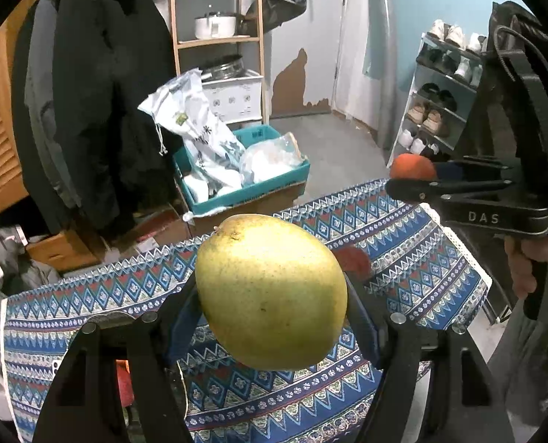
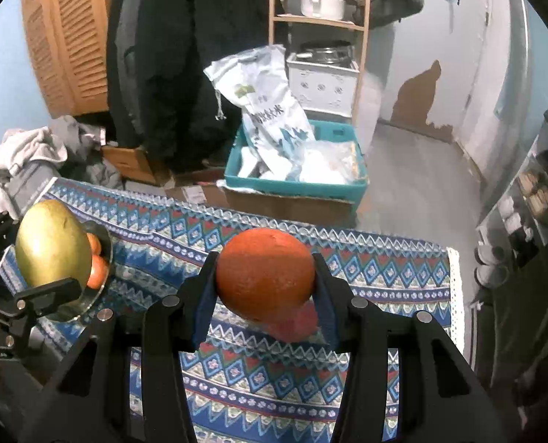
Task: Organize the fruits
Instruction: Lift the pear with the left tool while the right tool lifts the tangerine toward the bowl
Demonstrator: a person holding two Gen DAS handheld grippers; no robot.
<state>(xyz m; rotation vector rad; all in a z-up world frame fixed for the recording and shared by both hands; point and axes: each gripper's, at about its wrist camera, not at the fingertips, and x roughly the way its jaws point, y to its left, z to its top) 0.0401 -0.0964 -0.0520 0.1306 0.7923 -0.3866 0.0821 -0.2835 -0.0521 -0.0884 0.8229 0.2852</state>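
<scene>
Over patterned cloth (image 2: 384, 280), jaws clamp mango (image 1: 270, 291), orange (image 2: 264, 273).

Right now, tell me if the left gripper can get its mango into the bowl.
Probably yes. The left gripper holds the mango right beside the bowl, nothing between them. Two oranges already sit inside, so room looks tight.

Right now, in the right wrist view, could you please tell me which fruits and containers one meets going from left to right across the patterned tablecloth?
Large yellow-green mango held in the left gripper → dark round bowl holding small orange fruits → round orange clamped in the right gripper.
</scene>
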